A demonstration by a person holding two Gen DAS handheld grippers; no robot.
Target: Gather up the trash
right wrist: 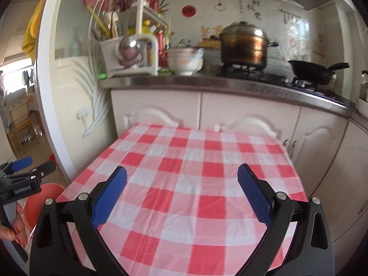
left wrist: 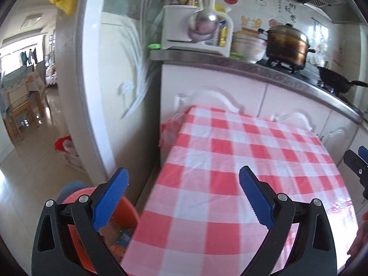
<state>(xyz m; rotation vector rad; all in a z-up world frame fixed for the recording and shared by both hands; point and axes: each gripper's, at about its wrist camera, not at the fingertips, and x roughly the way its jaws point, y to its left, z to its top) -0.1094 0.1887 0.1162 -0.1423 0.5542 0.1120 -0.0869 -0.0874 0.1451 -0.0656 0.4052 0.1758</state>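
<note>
An orange bucket (left wrist: pixel 125 209) stands on the floor at the left side of the table, with coloured wrappers (left wrist: pixel 123 237) inside it. The table's red-and-white checked cloth (left wrist: pixel 230 161) shows no trash in either view. My left gripper (left wrist: pixel 183 172) is open and holds nothing, hovering over the table's left edge and the bucket. My right gripper (right wrist: pixel 182 170) is open too, above the middle of the cloth (right wrist: pixel 184 184). From the right wrist view, the left gripper (right wrist: pixel 42 162) sits at the far left in a hand (right wrist: pixel 18 230), above the bucket (right wrist: pixel 43 197). The right gripper (left wrist: pixel 358 158) peeks in at the right edge.
Behind the table are white cabinets (right wrist: pixel 241 115) and a steel counter (right wrist: pixel 207 82) holding a pot (right wrist: pixel 243 46), a wok (right wrist: pixel 310 71), a bowl (right wrist: pixel 185 61) and a utensil rack (right wrist: pixel 131 53). A red plastic bag (left wrist: pixel 169 131) hangs at the table's far left corner. A doorway (left wrist: pixel 23 92) opens on the left.
</note>
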